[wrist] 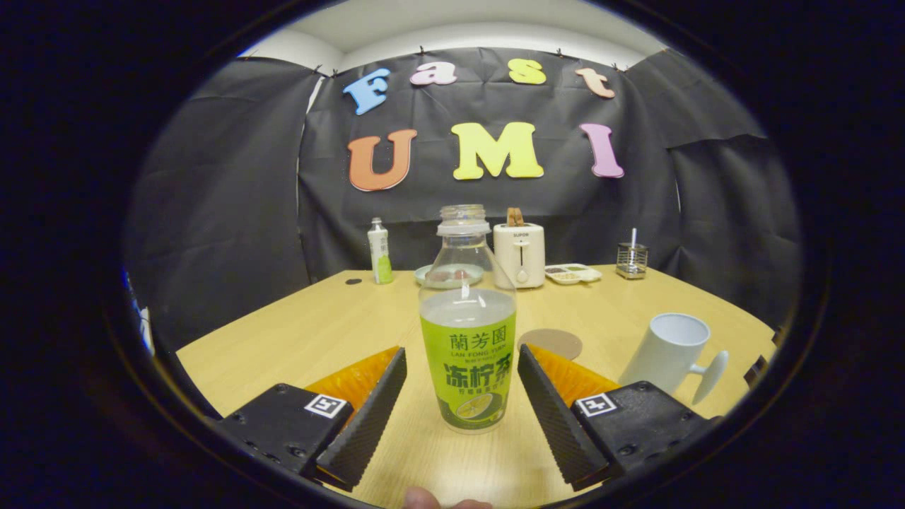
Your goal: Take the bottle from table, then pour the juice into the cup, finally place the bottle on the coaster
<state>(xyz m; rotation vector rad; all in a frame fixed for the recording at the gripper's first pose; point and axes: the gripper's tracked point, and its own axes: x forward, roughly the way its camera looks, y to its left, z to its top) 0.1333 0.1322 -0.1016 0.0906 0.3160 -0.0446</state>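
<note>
Bottle first: it stands upright on the wooden table, uncapped, with pale juice up to about its shoulder and a green label round the lower half. It sits right between the two fingers of the gripper, and there is a clear gap on either side, so the jaws are spread wide and pressing on nothing. A fingertip of the person holding the tool pokes in just below, nearest of all.

Just beyond the right finger a round brown coaster lies flat on the table, partly hidden by that finger. Off to the right of it a white cup stands leaning outward in this warped view, its mouth open and its handle turned to the right.

Farther back, along the far edge of the table, I see a small white-and-green bottle at the left, a pale plate mostly behind the main bottle's neck, a cream toaster with a slice sticking up, a divided tray beside it, and a small wire holder at the right. Black cloth hangs behind everything.
</note>
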